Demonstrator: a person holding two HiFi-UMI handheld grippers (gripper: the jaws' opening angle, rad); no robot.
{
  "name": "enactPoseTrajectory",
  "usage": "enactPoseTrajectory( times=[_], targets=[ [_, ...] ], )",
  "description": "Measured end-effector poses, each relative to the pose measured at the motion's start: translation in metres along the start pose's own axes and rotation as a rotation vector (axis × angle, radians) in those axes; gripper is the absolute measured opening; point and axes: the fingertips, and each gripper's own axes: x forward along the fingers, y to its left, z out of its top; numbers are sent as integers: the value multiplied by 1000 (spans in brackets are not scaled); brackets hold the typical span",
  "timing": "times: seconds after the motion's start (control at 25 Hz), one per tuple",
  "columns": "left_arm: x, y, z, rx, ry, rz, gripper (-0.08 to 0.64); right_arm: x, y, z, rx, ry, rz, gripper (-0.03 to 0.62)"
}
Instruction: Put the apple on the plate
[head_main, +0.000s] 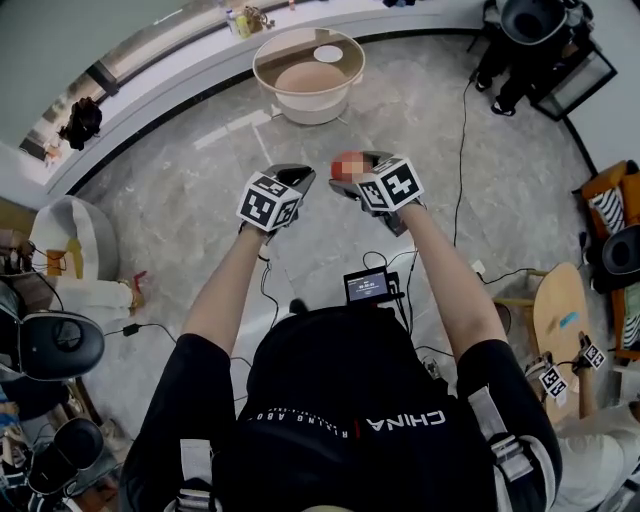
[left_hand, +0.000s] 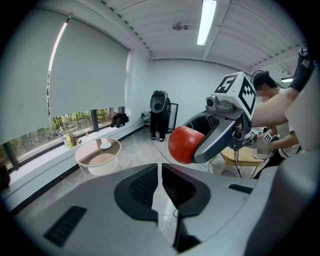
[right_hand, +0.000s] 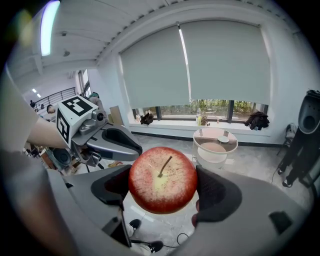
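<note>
1. The apple (right_hand: 162, 179) is up in the air. The right claw (right_hand: 164, 187) is open about as wide as the apple, and its two pads squeeze the apple's sides. The stem points at the camera.
2. The left claw (left_hand: 160, 171) is almost shut, with only a thin gap. It holds nothing. It hangs just beside the apple.
3. The apple looks round, hard and smooth. I think it is a bit heavy and could slip or roll. A bump could bruise it.
4. The best hold looks like the fat middle, one pad on each side, as it is held now. A hold on the stem would be a bad idea.
5. The plate (head_main: 328, 54) is small and white. It sits on top of a round table (head_main: 266, 78) near the window, well apart from the apple.
6. The floor (head_main: 200, 200) between the person and the table looks open. A black cable (head_main: 462, 140) lies off to the right, so feet could trip there.
7. The plate is small and the table top looks like glass, so I would set the apple down softly or it may roll off.
</note>
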Motion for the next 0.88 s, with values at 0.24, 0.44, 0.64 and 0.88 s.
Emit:
enactPoseTrajectory(
  times=[0.24, 0.44, 0.64, 0.88],
  targets=[
    [9, -7, -2, -11, 0, -12, 38, -1, -6, -9, 20, -3, 14, 387],
    [20, -22, 6, -119, -49, -78, 38, -8, -20, -22, 43, 1, 23, 387],
    [38, -27, 17, -144, -64, -81, 34, -17, -46, -26, 83, -23, 33, 387],
    [76, -44, 36, -104, -42, -93, 28, -29, -84, -32, 86, -34, 62, 387]
  ],
)
